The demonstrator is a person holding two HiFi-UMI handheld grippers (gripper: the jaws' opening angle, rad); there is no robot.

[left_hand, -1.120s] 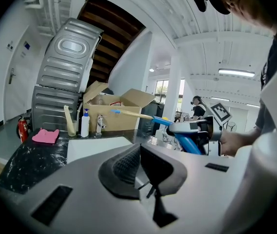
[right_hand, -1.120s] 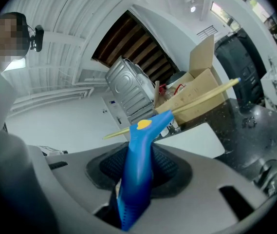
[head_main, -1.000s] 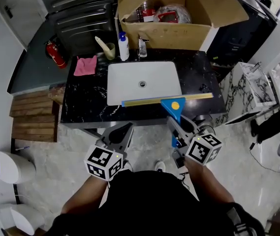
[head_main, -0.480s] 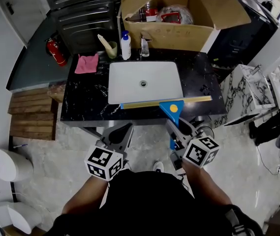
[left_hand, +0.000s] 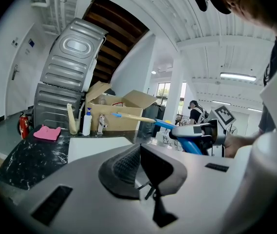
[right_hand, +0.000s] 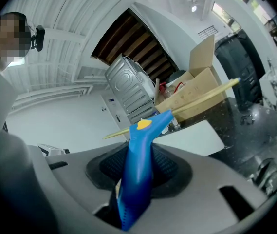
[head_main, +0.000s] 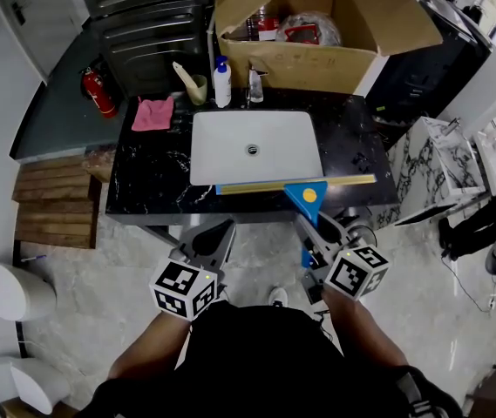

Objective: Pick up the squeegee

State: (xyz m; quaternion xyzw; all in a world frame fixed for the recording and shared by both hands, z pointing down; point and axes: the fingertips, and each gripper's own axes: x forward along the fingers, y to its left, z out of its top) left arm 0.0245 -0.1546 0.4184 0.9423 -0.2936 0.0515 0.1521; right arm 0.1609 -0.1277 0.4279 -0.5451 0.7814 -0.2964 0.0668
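The squeegee (head_main: pixel 305 195) has a blue handle with a yellow dot and a long yellow blade, and it hangs level over the front edge of the white sink (head_main: pixel 254 146). My right gripper (head_main: pixel 311 231) is shut on the blue handle, which stands up between the pads in the right gripper view, squeegee (right_hand: pixel 142 150), gripper (right_hand: pixel 138 168). My left gripper (head_main: pixel 220 230) is held in front of the counter, to the left of the right one, shut with nothing in it (left_hand: pixel 139 160). The left gripper view shows the squeegee (left_hand: pixel 177 126) off to its right.
The black marble counter (head_main: pixel 152 185) carries a pink cloth (head_main: pixel 152 113), a cup with a brush (head_main: pixel 197 85), a pump bottle (head_main: pixel 222 81) and a faucet (head_main: pixel 254 84). An open cardboard box (head_main: pixel 317 55) stands behind. A fire extinguisher (head_main: pixel 98 92) and wooden pallets (head_main: pixel 51 205) are at the left.
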